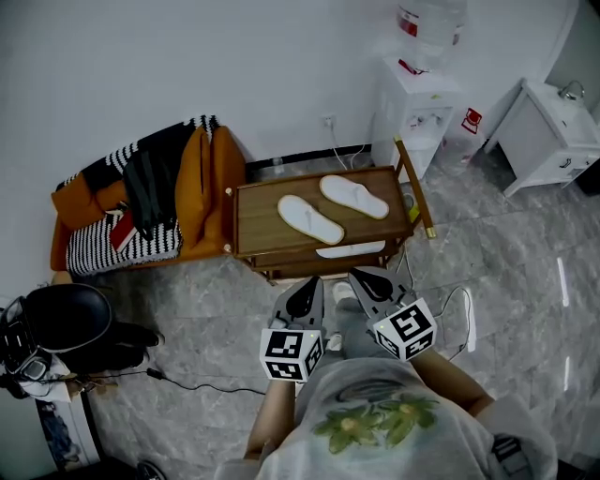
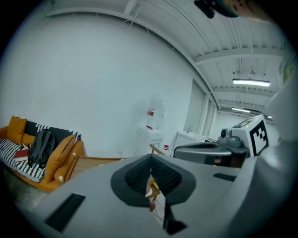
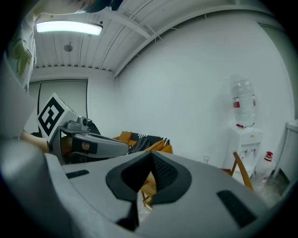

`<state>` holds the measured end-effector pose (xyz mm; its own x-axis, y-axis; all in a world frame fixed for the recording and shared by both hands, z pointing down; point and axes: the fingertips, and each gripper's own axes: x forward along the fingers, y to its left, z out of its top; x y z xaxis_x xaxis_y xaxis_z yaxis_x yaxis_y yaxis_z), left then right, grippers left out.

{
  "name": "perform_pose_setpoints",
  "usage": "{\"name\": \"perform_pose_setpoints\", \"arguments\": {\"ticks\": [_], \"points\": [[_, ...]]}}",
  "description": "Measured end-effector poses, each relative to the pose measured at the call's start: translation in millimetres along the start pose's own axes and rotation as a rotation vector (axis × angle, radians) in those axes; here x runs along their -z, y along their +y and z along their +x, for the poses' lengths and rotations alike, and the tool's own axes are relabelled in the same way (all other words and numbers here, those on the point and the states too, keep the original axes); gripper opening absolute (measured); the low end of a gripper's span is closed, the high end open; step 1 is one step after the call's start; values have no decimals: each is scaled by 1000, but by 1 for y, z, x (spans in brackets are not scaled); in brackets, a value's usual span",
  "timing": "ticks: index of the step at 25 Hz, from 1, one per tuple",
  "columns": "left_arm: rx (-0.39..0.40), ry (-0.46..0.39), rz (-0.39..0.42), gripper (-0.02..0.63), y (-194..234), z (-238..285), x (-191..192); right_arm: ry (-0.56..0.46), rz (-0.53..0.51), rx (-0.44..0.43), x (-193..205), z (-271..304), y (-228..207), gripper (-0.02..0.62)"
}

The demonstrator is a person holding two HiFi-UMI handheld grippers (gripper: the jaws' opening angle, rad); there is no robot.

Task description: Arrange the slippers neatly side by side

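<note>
- Left gripper (image 1: 302, 298) and right gripper (image 1: 367, 284): shut tight, empty, held side by side just short of wooden table (image 1: 255, 225).
- On table top: near slipper (image 1: 310, 219), far slipper (image 1: 354, 196), both white, slanted, close but not touching.
- Left of table: orange sofa (image 1: 208, 178).

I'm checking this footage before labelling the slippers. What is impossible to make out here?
- Head view, lower shelf: a white shape, mostly hidden under the tabletop; slipper or not, unclear.
- Both gripper views: the slippers are hidden behind the shut left gripper and right gripper.
- Head view: water bottle, top cut off by the picture's upper edge.
</note>
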<state>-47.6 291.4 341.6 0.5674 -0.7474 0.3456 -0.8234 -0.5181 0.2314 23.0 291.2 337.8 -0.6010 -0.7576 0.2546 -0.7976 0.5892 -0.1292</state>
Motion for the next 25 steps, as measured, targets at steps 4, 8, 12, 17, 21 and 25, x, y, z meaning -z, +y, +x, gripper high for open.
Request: {"name": "perform_pose_setpoints", "arguments": {"ticks": [4,8,12,17,21,25], "points": [[-11,9,-1,14,16,19,-9,5,-3,-12,-6,23,-15,6],[-30,8,1,14,35,38,-20,6,-5,-18,-15,45,-33,6],[-40,17,-3,14,52,60,-32,18,-6,-20,-22,66,-53,6],[-50,36,-9,15,69,86,-36,36,0,-29,-23,91,-75,6],[-64,41,-19,15,82,103,-43,52,-1,-43,-25,111,-90,6],[-82,42,-26,14,97,117,-48,71,-2,-62,-24,131,-102,6]]}}
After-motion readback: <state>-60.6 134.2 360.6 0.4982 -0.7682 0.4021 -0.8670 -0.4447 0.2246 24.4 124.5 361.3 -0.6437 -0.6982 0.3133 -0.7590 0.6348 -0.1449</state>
